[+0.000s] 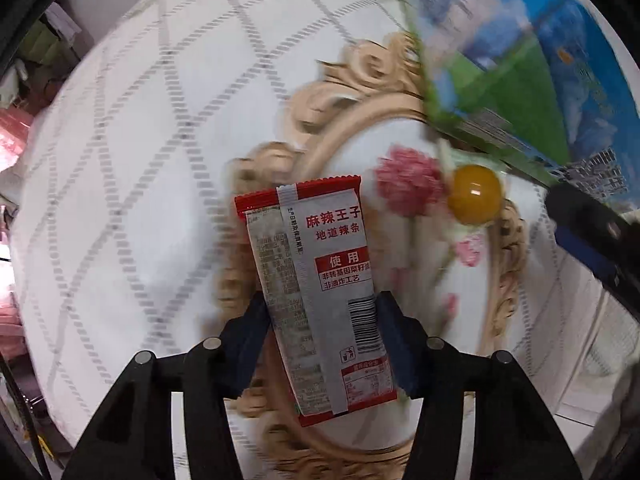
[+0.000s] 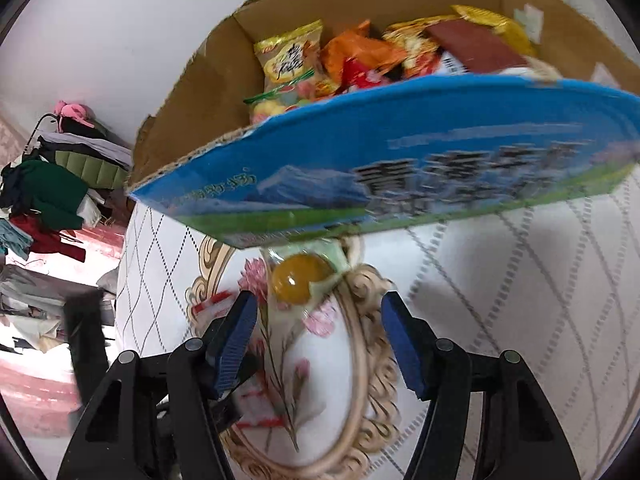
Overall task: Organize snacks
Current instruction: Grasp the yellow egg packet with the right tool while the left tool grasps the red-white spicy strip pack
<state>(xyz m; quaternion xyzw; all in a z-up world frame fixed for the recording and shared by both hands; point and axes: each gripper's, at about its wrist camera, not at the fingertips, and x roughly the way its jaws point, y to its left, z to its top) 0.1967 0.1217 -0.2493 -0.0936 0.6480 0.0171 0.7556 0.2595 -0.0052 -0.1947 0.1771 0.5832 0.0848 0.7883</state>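
Observation:
My left gripper [image 1: 322,320] is shut on a red and silver spicy-strip snack packet [image 1: 316,288], held upright above the table. A clear-wrapped yellow jelly ball [image 1: 474,194] lies on the table by the box's near edge; it also shows in the right wrist view [image 2: 298,278]. My right gripper [image 2: 318,316] is open and empty, just short of the jelly ball. A blue and green cardboard box [image 2: 400,160] holds several snack packets [image 2: 352,56]; its corner shows in the left wrist view [image 1: 520,60].
The table has a white quilted cover [image 2: 520,300] with a beige floral oval pattern [image 1: 400,148]. A pile of clothes [image 2: 52,192] sits at the far left beyond the table. The right gripper's finger [image 1: 588,232] shows at the left view's right edge.

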